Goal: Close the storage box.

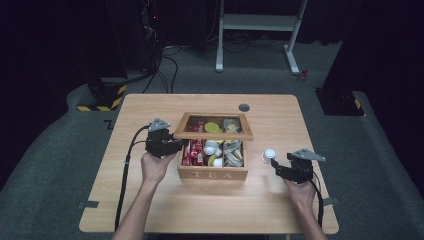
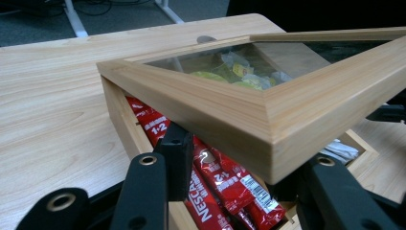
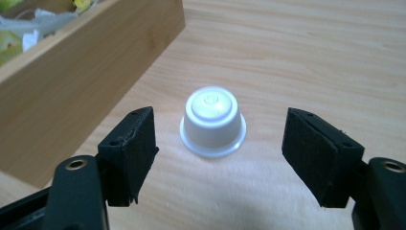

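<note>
A wooden box marked TEA (image 1: 212, 173) stands mid-table, holding red Nescafe sachets (image 2: 215, 187), white capsules and yellow packets. Its glass-paned lid (image 1: 212, 135) is raised at the front and tilted. My left gripper (image 1: 175, 146) is at the lid's front-left corner, and in the left gripper view this gripper (image 2: 249, 158) is shut on the lid's wooden frame (image 2: 230, 110). A white capsule (image 1: 269, 155) stands on the table to the right of the box. My right gripper (image 1: 276, 169) is just behind it, open, with the capsule (image 3: 212, 122) ahead between the jaws, untouched.
The box's side wall (image 3: 72, 81) lies close to the left of the right gripper's jaws. A dark grommet (image 1: 244, 107) sits near the table's far edge. Bare wood (image 1: 280, 200) lies in front of the box. A white desk frame (image 1: 257, 22) stands on the floor beyond.
</note>
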### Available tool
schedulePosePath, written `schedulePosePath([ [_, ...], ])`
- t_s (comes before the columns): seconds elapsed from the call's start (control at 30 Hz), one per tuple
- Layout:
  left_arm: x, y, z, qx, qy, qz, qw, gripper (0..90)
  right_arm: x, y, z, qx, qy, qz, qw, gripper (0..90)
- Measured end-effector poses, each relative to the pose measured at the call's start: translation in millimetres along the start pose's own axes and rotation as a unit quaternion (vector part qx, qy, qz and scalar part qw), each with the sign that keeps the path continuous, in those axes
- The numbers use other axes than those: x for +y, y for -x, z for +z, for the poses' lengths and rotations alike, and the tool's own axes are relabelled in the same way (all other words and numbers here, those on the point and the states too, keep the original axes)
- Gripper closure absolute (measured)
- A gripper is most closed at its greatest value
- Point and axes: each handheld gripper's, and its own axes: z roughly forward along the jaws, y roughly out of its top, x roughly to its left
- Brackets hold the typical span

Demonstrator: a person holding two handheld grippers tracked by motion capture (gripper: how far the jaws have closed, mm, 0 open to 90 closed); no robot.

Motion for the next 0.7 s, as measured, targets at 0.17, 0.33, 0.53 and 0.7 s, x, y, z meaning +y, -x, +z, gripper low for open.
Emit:
schedulePosePath([
  [0.17, -2.4, 0.7, -0.9, 0.005, -0.002, 0.001, 1.0, 59.6, -11.2, 1.2, -6.6, -0.004, -0.003, 0.006, 1.0, 28.2],
  [0.33, -5.6, 0.9, -0.8, 0.004, -0.003, -0.001, 1.0, 59.5, -17.3, 1.5, -9.4, -0.007, -0.009, 0.005, 0.9999, 29.2],
  [0.53, -9.0, 1.7, -4.1, 0.005, -0.003, 0.0, 1.0, 59.6, -24.7, 1.5, -7.3, -0.011, -0.022, 0.008, 0.9997, 29.7],
  [0.7, -10.5, 3.1, -5.6, 0.002, -0.002, 0.0, 1.0, 59.5, -28.1, 2.9, -5.0, -0.015, -0.032, 0.007, 0.9993, 29.8],
])
